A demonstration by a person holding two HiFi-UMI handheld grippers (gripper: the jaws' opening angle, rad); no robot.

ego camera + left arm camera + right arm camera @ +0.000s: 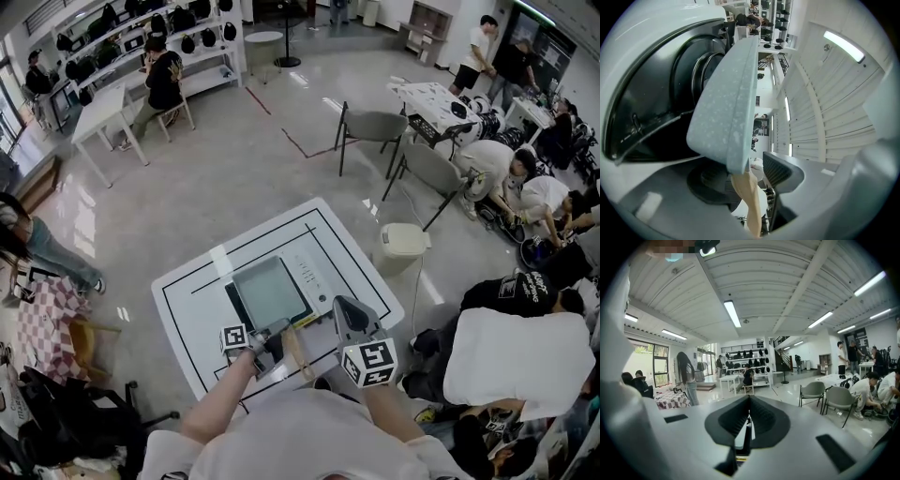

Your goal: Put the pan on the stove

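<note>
White table (187, 291) w/ black border lines, big open hall round it, people at far desks. Square grey-blue pan (269, 291) sits flat on the stove (314, 281) at table centre, its wooden handle (746, 201) pointing near, toward the person. Left gripper (270, 336) is at the handle w/ jaws apart; handle lies btwn them but nothing presses on it, so no grip. Right gripper (345, 309) is just right of the handle, by the stove's near right corner, jaws together, nothing held.

Step, as I judge it: letting go after placing. Pan looks set down, task all but done. Next move calls for drawing the left gripper straight back to the near edge w/o nudging the handle.

Left gripper view alone shows the gap btwn pad (776, 168) and handle, plus the pan against the black cooktop. Head view alone shows the pan sitting square over the stove. Right gripper view gives only its closed jaws and the hall, no pan.
</note>
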